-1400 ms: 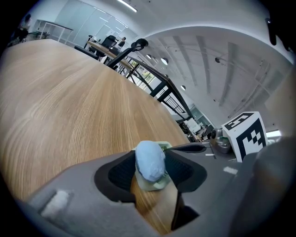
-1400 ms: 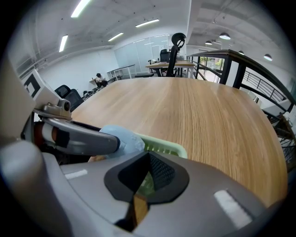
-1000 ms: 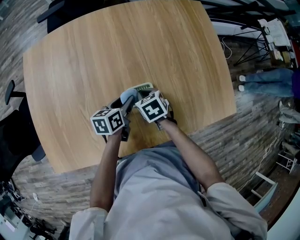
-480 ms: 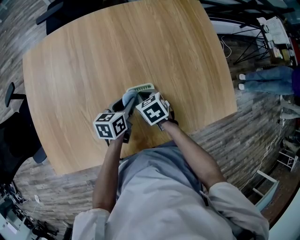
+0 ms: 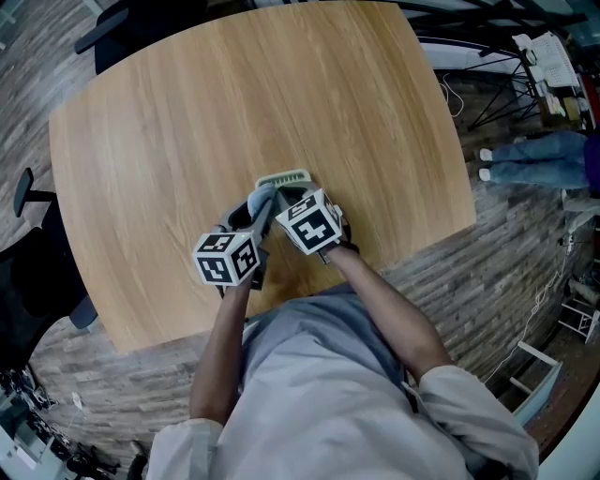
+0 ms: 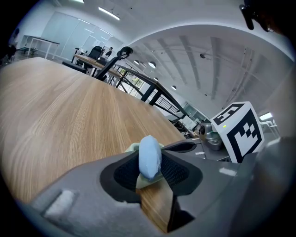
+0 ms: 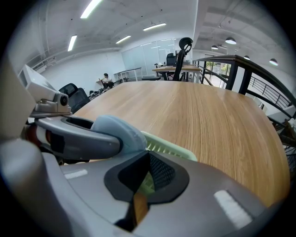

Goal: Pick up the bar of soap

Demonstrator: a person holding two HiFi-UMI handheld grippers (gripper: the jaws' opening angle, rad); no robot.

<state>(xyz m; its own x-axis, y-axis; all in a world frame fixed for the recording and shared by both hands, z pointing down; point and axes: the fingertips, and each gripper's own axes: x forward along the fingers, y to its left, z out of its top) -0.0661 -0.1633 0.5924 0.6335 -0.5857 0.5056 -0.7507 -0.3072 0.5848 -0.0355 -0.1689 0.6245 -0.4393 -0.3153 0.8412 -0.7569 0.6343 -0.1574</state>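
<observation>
A wooden table point(image 5: 187, 131) with rounded corners stands on a grey plank floor point(image 5: 450, 272). A pale green slatted dish point(image 5: 284, 176) lies on the table, near its lower edge in the head view. Right of the table, legs point(image 5: 539, 159) in jeans end in white shoes point(image 5: 484, 165). A dark chair point(image 5: 37, 272) stands left of the table. Beyond the table's far edge are an office chair point(image 7: 184, 51), desks point(image 7: 171, 69) and a railing point(image 7: 259, 69), under strip lights point(image 7: 90, 7).

The left tongs point(image 6: 150, 172) have just closed on the soap point(image 6: 150, 156); the right tongs point(image 7: 141, 178) pinch the dish point(image 7: 170, 148).
</observation>
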